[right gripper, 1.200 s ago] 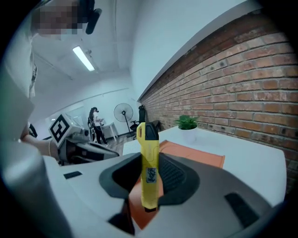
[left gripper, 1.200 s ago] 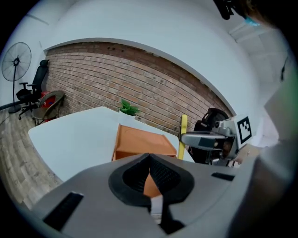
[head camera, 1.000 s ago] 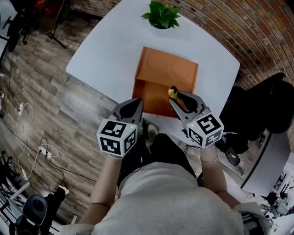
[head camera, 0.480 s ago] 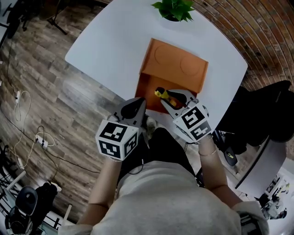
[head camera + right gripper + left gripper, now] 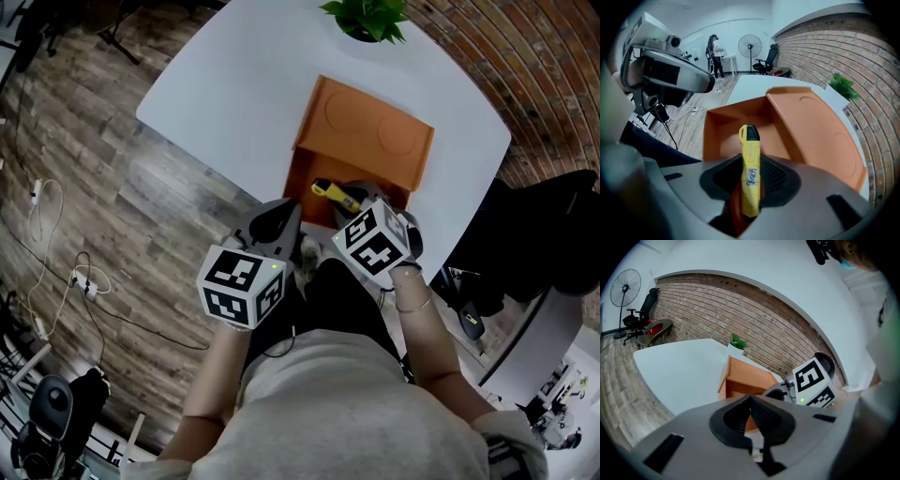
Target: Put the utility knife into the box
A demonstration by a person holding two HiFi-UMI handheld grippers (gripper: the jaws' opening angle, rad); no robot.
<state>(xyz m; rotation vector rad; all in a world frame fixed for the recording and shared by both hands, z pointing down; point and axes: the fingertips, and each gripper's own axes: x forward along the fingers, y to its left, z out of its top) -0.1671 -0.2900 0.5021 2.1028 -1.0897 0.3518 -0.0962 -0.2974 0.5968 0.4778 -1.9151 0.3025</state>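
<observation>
Though half hidden, knife [image 5: 750, 161] near box [image 5: 820, 140]

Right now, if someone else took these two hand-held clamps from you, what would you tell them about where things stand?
Right gripper: shut on the yellow utility knife, whose tip points into the open side of the orange box.
Left gripper: shut, empty, beside the right one.
The box lies on the white table, opening toward you.
Done: knife picked up and brought to the box mouth.
Left: move it inside, open the jaws, draw back.
</observation>
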